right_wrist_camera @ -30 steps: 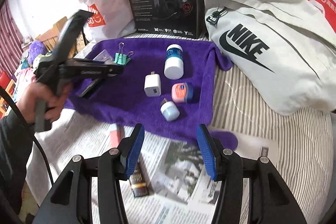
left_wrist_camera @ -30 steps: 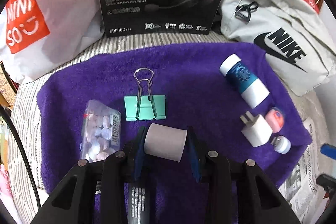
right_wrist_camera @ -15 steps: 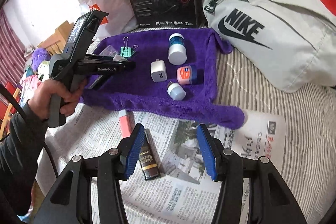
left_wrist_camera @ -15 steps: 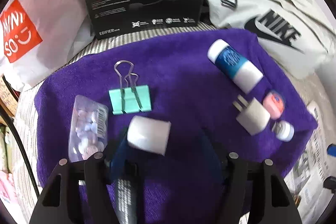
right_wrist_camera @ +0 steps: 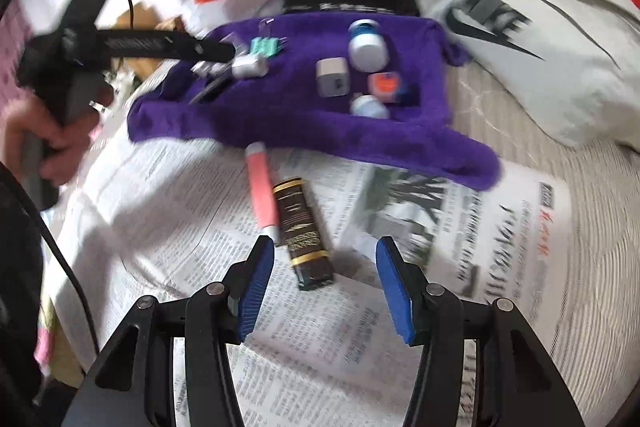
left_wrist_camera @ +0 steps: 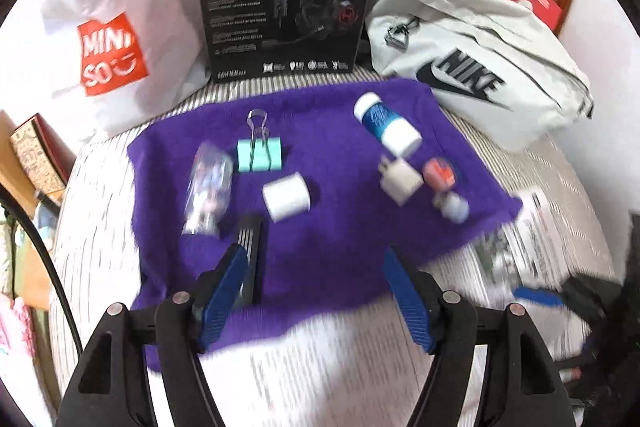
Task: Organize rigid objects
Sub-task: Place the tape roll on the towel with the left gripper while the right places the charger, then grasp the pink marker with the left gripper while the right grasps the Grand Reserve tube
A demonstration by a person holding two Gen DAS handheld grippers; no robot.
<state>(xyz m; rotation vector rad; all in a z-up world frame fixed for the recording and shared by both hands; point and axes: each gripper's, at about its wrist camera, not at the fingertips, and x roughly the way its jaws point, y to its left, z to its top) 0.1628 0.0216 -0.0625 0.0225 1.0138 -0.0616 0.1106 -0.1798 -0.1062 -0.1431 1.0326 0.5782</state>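
Two grippers are hovering empty, the left gripper (left_wrist_camera: 312, 291) spreading its fingers and the right gripper (right_wrist_camera: 325, 281) holding its fingers apart over one brown tube (right_wrist_camera: 303, 229) and one pink stick (right_wrist_camera: 262, 187) on newspaper (right_wrist_camera: 500, 227), while eight items, including one white cylinder (left_wrist_camera: 286, 196), are lying beyond on the purple towel (left_wrist_camera: 340, 227).

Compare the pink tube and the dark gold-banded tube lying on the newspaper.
The pink tube is slim, long and plain; the dark tube is thicker, shorter, with gold bands and lettering. The pink tube's far end nears the purple towel; the dark tube reaches closer to the right gripper. Both lie flat, side by side.
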